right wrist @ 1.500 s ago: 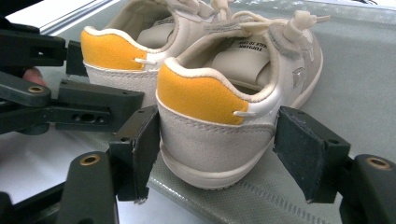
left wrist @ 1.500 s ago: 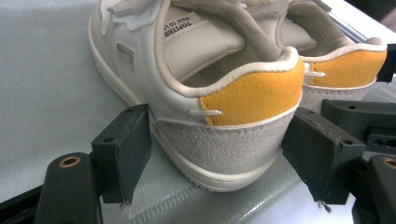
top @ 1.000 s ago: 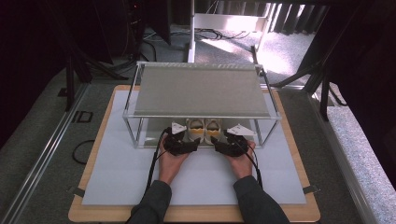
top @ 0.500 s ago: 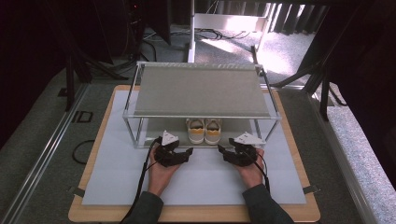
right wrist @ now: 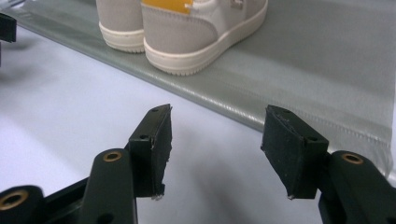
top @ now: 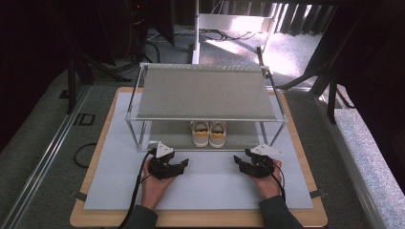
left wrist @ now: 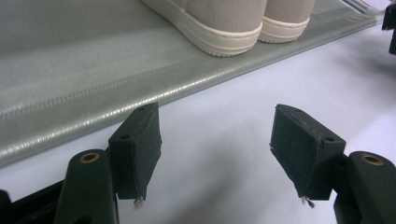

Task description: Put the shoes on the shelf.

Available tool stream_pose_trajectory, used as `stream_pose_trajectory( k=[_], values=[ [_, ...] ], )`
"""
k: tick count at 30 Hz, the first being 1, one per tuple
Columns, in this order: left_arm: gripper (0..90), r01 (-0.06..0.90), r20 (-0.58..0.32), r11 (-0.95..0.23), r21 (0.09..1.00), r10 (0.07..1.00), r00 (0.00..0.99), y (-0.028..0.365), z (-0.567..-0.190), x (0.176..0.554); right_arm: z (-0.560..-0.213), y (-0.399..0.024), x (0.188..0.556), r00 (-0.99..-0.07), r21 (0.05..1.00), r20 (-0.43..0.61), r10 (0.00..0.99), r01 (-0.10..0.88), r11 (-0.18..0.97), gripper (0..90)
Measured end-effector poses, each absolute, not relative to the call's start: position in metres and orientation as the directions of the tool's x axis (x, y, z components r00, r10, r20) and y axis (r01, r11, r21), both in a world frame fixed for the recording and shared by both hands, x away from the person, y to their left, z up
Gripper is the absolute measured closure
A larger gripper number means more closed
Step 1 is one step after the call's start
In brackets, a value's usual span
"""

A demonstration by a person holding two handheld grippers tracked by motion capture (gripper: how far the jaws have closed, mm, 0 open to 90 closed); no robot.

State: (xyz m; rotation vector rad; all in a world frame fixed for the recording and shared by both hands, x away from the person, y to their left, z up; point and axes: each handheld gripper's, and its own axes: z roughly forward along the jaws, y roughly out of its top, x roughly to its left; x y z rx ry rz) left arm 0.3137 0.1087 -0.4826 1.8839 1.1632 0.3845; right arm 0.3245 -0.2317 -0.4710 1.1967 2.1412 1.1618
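A pair of grey and white shoes (top: 208,133) with yellow heel tabs stands on the rack's lower shelf (top: 167,139), heels toward me. My left gripper (top: 183,164) rests on the white mat in front of the shelf, left of the shoes, open and holding nothing. My right gripper (top: 238,160) sits to the right of them, also open and holding nothing. Both pairs of jaws have just been closing a little, with nothing between them. In the left gripper view the shoes (left wrist: 224,18) lie beyond the gripper (left wrist: 215,140). In the right gripper view the shoes (right wrist: 182,32) stand past the gripper (right wrist: 215,140).
The metal rack has a grey mesh top shelf (top: 205,90) and thin front posts (top: 142,138) near each gripper. A white mat (top: 210,188) covers a wooden board (top: 200,220). Dark floor, cables and stands surround the table.
Both hands have drawn back from the shoes toward the front of the table and moved apart. The shoes have stayed on the lower shelf.
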Motion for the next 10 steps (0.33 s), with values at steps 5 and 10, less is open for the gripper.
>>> stream_pose_trajectory(
  k=[5,10],
  values=[
    [33.0,0.564,-0.173,-0.179,0.806,0.840,0.515,0.1101,-0.4844,0.3101,-0.4734,-0.2317,0.3230,-0.541,0.824,0.032,0.841,0.490,0.284,42.3],
    [33.0,0.567,-0.195,-0.154,0.809,0.839,0.507,0.1123,-0.4859,0.3094,-0.4733,-0.2315,0.3218,-0.541,0.825,0.026,0.841,0.486,0.288,42.3]
  ],
)
